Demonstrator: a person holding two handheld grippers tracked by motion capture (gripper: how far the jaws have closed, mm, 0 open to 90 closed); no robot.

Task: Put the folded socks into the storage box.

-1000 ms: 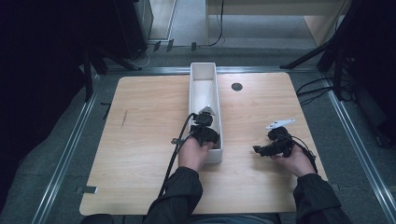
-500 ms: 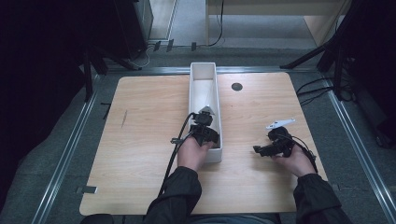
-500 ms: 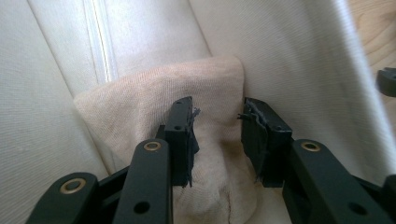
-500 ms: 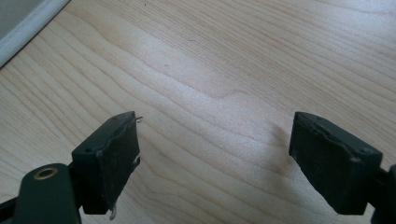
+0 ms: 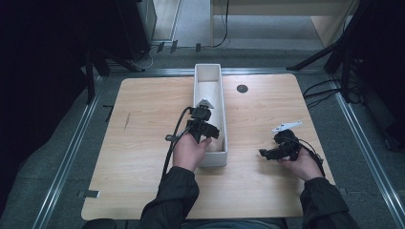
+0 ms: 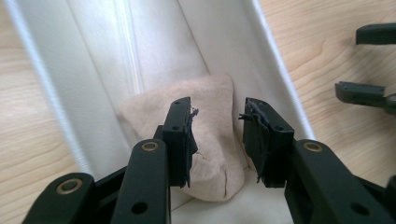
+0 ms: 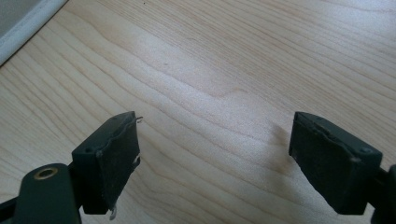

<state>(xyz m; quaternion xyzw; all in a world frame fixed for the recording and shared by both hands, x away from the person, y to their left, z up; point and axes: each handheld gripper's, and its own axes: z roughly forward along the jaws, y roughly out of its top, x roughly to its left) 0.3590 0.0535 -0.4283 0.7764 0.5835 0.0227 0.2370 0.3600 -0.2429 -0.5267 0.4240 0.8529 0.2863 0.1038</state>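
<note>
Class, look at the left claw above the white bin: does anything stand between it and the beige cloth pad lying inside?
Nothing visible does. The left claw hangs over the beige cloth pad at the near end of the white bin, its jaws apart, having just been opening, with an empty gap straight down to the pad.

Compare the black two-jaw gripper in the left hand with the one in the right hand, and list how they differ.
The left gripper hangs over the long white plastic bin, above a beige cloth pouch. The right gripper sits over the bare wooden table. The left jaws have just been opening and do not press the pouch. The right jaws look farther apart. Both are open and hold nothing.
</note>
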